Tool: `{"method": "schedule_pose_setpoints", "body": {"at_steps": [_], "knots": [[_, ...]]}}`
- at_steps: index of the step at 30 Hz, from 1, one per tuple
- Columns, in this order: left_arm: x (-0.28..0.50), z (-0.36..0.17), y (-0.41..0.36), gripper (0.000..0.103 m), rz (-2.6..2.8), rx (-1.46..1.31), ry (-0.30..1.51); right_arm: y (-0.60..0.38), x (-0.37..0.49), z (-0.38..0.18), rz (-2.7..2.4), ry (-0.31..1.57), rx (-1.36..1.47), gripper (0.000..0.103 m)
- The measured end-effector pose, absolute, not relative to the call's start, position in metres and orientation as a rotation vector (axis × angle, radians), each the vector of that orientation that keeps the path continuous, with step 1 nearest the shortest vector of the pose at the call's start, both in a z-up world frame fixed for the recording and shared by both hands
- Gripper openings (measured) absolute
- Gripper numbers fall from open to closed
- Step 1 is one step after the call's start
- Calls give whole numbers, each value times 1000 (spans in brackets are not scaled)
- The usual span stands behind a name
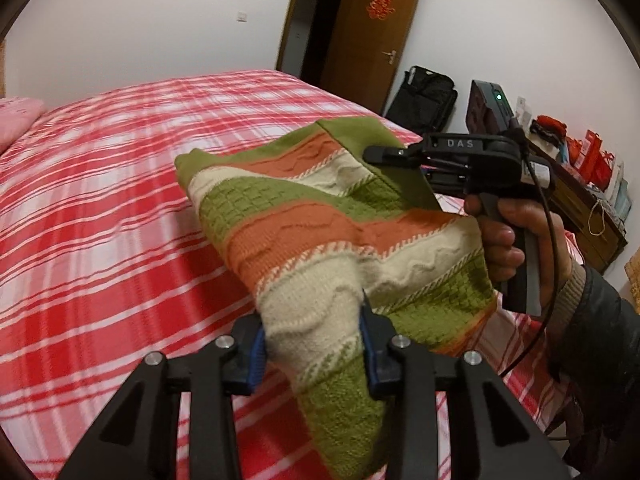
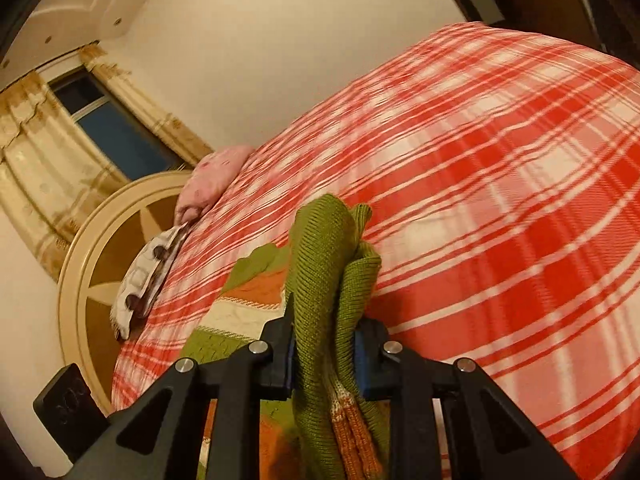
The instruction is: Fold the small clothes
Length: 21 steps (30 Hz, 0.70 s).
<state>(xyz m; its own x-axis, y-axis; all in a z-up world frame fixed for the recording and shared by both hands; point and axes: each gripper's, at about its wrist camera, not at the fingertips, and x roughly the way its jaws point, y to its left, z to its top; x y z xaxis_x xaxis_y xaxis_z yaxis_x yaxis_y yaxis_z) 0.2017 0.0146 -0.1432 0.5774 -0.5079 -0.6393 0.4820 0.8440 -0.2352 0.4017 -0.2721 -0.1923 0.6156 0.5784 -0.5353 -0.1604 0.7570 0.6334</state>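
Note:
A small knitted sweater with green, orange and cream stripes hangs in the air above a bed with a red and white plaid sheet. My left gripper is shut on a cream and green part of it near the bottom of the left wrist view. My right gripper shows in that view at the right, held by a hand, shut on the sweater's green edge. In the right wrist view my right gripper pinches bunched green ribbed knit, with the striped body hanging to the left.
A pink pillow and a patterned cushion lie by the cream headboard. A brown door, a black bag and a low cabinet with red bags stand beyond the bed.

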Motion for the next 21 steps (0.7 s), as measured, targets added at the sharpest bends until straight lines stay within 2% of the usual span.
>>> {"method": "schedule_pose_setpoints", "body": {"at_steps": [21], "knots": [[132, -125, 157, 38, -295, -76, 699, -81, 418, -156, 717, 836, 482, 22]]}}
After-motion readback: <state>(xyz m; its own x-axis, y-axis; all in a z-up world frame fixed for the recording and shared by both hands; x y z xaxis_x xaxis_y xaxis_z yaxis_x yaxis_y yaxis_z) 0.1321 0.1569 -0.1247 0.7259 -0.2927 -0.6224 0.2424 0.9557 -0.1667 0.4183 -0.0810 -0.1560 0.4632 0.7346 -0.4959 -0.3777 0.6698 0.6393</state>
